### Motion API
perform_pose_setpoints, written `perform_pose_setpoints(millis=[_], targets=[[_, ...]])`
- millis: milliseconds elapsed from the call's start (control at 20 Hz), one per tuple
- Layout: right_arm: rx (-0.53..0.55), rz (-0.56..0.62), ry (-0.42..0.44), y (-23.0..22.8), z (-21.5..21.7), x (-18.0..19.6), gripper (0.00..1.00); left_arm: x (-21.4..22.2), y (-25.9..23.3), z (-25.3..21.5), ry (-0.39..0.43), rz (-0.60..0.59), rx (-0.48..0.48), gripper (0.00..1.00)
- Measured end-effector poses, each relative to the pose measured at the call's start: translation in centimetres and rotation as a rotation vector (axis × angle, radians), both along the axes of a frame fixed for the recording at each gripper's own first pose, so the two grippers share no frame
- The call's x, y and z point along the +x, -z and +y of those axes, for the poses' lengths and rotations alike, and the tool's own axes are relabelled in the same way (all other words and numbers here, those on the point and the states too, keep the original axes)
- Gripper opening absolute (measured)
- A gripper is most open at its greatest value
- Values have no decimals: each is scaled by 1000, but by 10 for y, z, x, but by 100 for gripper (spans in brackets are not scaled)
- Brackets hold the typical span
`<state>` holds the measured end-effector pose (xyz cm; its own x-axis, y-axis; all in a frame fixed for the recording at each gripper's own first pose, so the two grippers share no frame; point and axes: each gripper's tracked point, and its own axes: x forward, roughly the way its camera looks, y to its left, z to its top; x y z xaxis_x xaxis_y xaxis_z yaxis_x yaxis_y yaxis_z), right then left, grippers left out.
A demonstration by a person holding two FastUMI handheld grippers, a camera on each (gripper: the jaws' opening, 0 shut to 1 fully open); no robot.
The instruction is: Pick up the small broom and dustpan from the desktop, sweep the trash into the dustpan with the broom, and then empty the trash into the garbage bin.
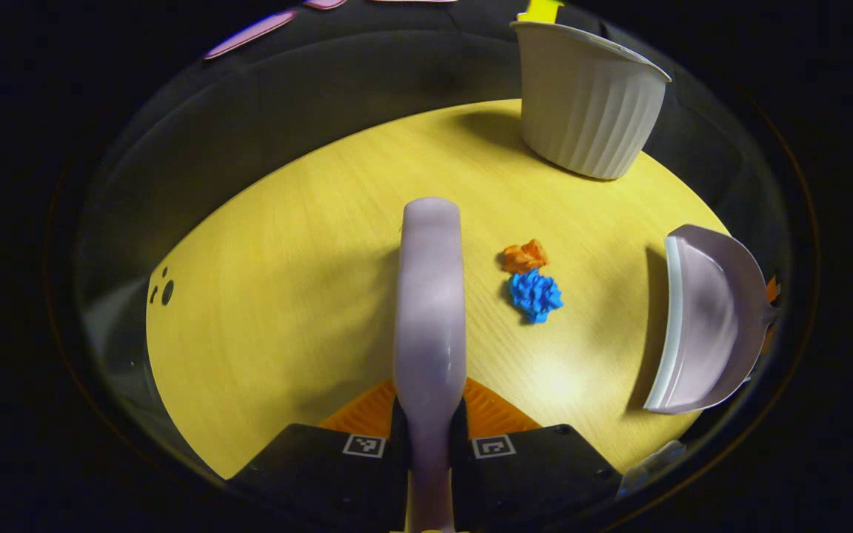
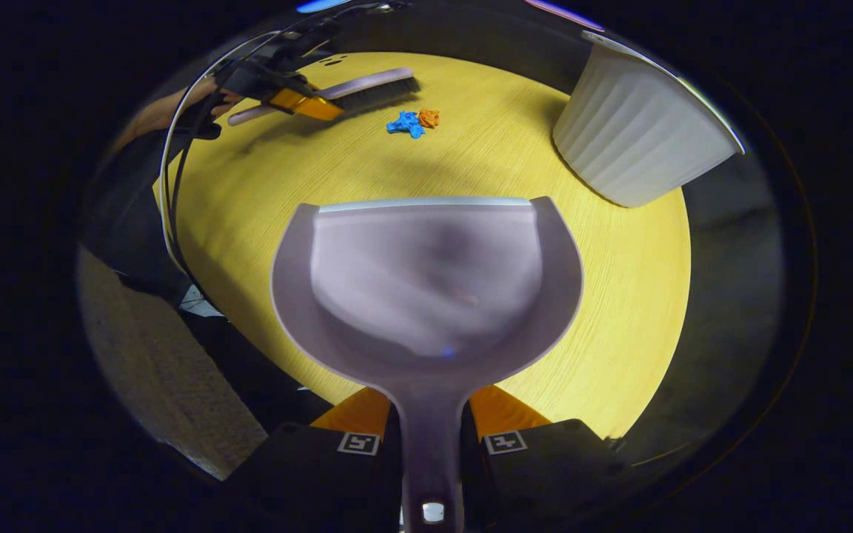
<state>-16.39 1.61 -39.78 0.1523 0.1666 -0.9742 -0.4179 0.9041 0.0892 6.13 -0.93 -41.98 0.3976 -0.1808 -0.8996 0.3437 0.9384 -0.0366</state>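
Observation:
My left gripper (image 1: 430, 422) is shut on the handle of the small lilac broom (image 1: 430, 296), which points forward over the yellow desktop (image 1: 286, 296). Right of the broom lie two crumpled scraps, an orange one (image 1: 524, 256) and a blue one (image 1: 535, 295). My right gripper (image 2: 430, 437) is shut on the handle of the lilac dustpan (image 2: 426, 281), held above the desk with its mouth forward. In the left gripper view the dustpan (image 1: 700, 326) stands at the right edge. In the right gripper view the broom (image 2: 352, 90), the left gripper (image 2: 300, 104) and the scraps (image 2: 412, 122) lie far ahead.
A white ribbed garbage bin (image 1: 586, 111) stands at the far end of the desk, also seen as the bin (image 2: 637, 141) at the upper right of the right gripper view. A hand and cables (image 2: 175, 126) are at the left. The desk's near edge drops off below.

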Motion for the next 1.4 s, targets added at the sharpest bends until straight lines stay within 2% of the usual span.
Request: perform_pose_setpoints(millis=[100,150,200,350,400,450,500,550,600,650,700,800,850,900,1000,1050,1100,1150,1200,1400], targets=[[-1,0,-3,4,-1,3,36,6,2,-14,74,18,21,27],[-2,-1,-5,6,-2,5,31,6,4,-22,107,31,30,28],[-4,-4,-3,8,-3,7,31,4,9,-30,136,44,31,28],[0,-5,1,9,-2,13,31,-6,14,-54,193,86,-6,27],[0,0,-1,12,-2,13,36,-11,10,-61,205,107,-27,26],[1,6,-5,14,-2,12,36,-18,8,-70,211,131,-53,26],[12,6,0,19,-2,12,31,-22,6,-80,210,150,-79,28],[23,8,9,21,-1,11,31,-27,4,-91,202,173,-114,28],[31,11,13,22,-2,10,41,-34,-1,-102,193,194,-152,30],[34,13,14,25,-2,10,31,-40,-4,-113,181,216,-189,28],[36,9,13,24,-2,11,36,-47,-6,-120,173,233,-223,28],[39,8,12,27,-5,9,36,-60,-13,-136,161,284,-292,26],[39,9,11,29,-5,8,36,-70,-19,-145,158,323,-334,28],[41,10,11,32,-3,8,31,-83,-23,-155,153,367,-380,28],[36,3,7,38,-5,6,31,-102,-34,-168,145,440,-437,28],[43,-3,11,39,-4,5,36,-106,-38,-171,140,444,-448,28],[54,-18,32,38,-2,6,36,-107,-45,-175,125,451,-473,28],[67,-33,52,37,1,8,31,-106,-51,-180,107,450,-504,28],[71,-50,65,39,4,10,36,-104,-55,-181,95,439,-515,28],[84,-103,126,43,7,13,36,-100,-78,-168,51,342,-500,28]])
